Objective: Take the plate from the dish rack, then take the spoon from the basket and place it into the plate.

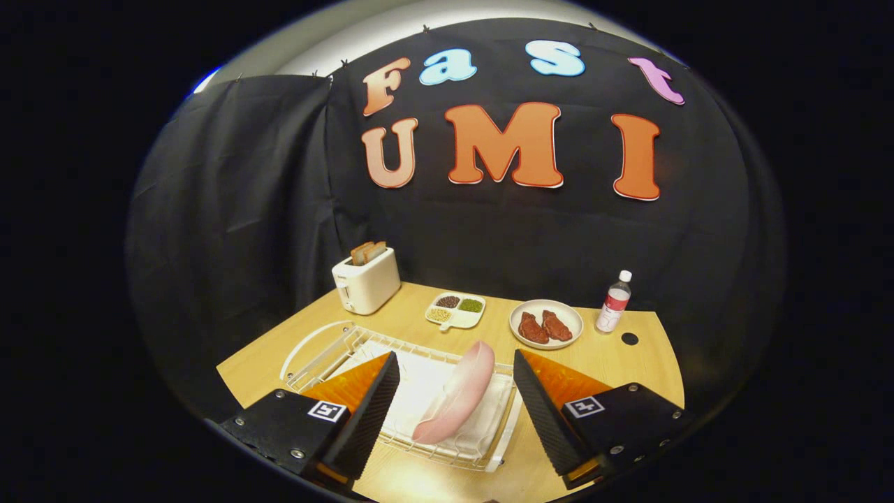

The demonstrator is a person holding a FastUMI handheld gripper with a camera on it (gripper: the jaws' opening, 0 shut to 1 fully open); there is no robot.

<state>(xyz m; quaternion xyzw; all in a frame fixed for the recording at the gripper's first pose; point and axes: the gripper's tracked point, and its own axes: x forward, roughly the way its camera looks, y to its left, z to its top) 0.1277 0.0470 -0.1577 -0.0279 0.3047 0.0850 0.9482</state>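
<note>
I hold the fingers [457, 391] spread wide, with the pink plate [457, 400] standing on edge in the dish rack [328, 349] between them. If I close off-centre, I expect its thin rim to slip or snag the wires.

Even overhead light, sharp centre, heavy fisheye bending toward the rim.

The table [419, 328] is brightly lit from above and shows soft, short shadows beside the toaster [366, 281] and bottle [614, 302]. The plate [457, 402] carries a mild sheen with no hard glare. The cloth wall [230, 209] reads dim and low in contrast. Straight table edges curve strongly. The gripper [454, 405] fingers, spread wide apart, sit nearest the lens, slightly soft, and darken toward the outer rim.
</note>
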